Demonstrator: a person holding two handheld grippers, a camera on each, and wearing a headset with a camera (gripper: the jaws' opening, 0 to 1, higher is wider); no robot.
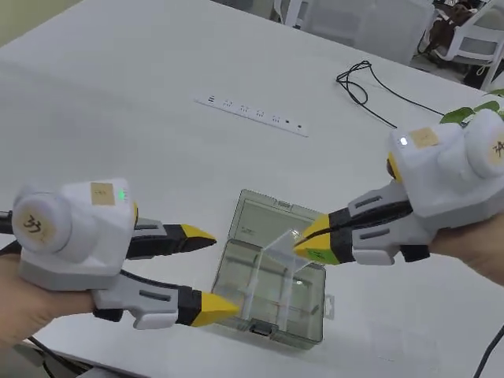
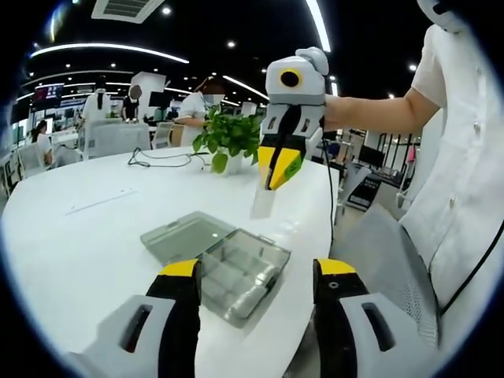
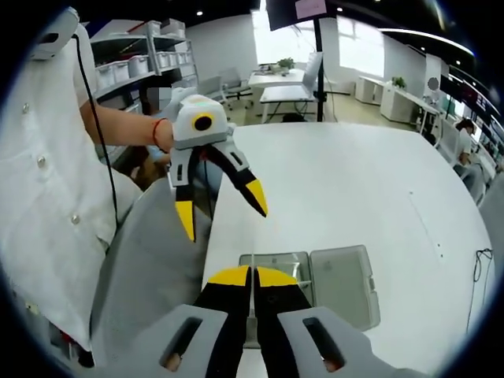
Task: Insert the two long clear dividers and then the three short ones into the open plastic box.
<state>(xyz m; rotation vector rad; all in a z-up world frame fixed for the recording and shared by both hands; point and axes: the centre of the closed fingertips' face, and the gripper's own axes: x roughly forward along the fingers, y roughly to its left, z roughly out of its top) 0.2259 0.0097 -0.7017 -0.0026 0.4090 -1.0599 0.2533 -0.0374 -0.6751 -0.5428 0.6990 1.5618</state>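
Your right gripper (image 1: pixel 303 240) is pinched shut on a clear divider (image 1: pixel 277 250), just above the open box (image 1: pixel 321 315) near the table's (image 1: pixel 118 94) front edge. Your left gripper (image 1: pixel 223 272) waits wide open at the box's left side.

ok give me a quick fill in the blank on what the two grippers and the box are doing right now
1. The right gripper is ____ on a clear divider.
2. On the left gripper the jaws stand ____, holding nothing.
3. The clear divider hangs ____ the open plastic box, not yet seated in it.
Missing words: shut; open; above.
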